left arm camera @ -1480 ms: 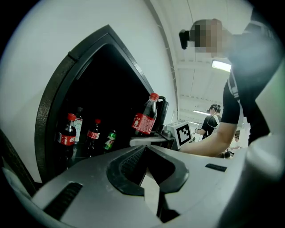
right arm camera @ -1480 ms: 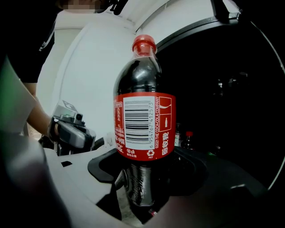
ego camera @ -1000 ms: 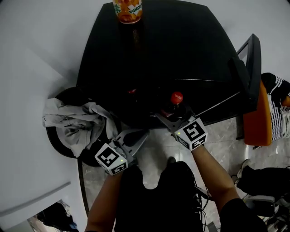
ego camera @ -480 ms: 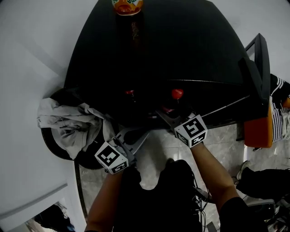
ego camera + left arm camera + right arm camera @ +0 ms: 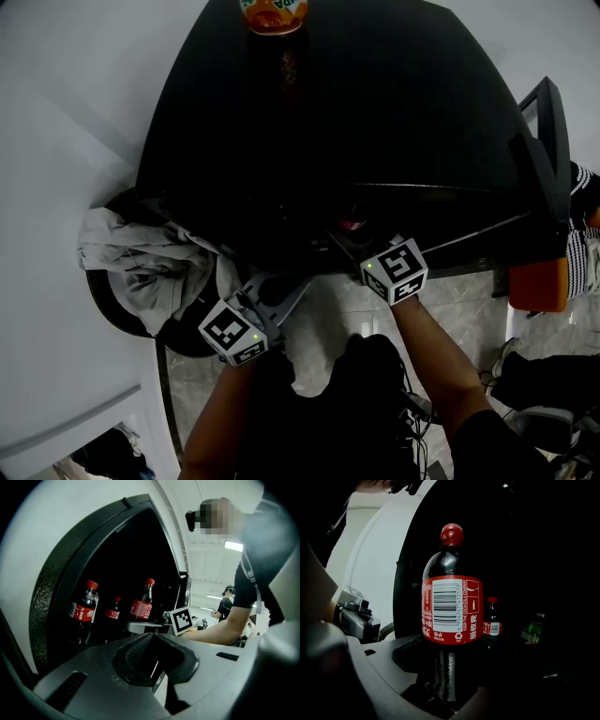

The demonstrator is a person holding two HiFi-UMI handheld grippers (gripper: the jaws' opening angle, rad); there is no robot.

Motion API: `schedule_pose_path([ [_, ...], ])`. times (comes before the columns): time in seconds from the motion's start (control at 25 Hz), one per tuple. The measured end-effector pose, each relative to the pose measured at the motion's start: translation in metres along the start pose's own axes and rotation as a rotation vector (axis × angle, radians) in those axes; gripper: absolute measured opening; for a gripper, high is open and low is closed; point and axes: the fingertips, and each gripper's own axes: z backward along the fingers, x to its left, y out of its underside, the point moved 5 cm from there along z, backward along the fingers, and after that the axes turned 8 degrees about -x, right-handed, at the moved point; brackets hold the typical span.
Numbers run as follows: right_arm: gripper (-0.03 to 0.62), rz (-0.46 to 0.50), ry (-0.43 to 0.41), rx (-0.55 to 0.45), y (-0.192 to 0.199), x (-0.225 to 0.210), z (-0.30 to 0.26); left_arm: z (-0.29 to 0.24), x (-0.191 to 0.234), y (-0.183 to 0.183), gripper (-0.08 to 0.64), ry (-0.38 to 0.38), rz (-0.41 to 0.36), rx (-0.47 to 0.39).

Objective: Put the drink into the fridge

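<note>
Well, bottle (image 5: 451,606): stood upright at the fridge (image 5: 394,122) mouth, other bottles (image 5: 492,616) behind.
Right gripper (image 5: 443,670): pinched its lower body.
Left gripper (image 5: 151,654): pressed together, empty.
Handling: judged full, heavy, smooth (stiffest low down, so gripped there).

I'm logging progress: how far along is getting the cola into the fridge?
Done: the cola bottle is picked up and clamped in the right gripper. In hand: it is upright at the mouth of the open fridge, with other bottles standing deeper inside. To do: set it on a shelf and let go. The left gripper is shut and empty.
</note>
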Motion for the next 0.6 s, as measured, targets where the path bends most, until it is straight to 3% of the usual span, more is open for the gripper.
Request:
schedule_pose_path([
  [0.44, 0.296, 0.033, -0.002, -0.06, 0.003, -0.002, -0.006, -0.002, 0.003, 0.0, 0.011, 0.005, 0.004, 0.012],
  [0.6, 0.296, 0.023, 0.021, -0.133, -0.01, -0.003, -0.003, -0.002, 0.0, -0.004, 0.011, 0.007, 0.002, 0.015],
])
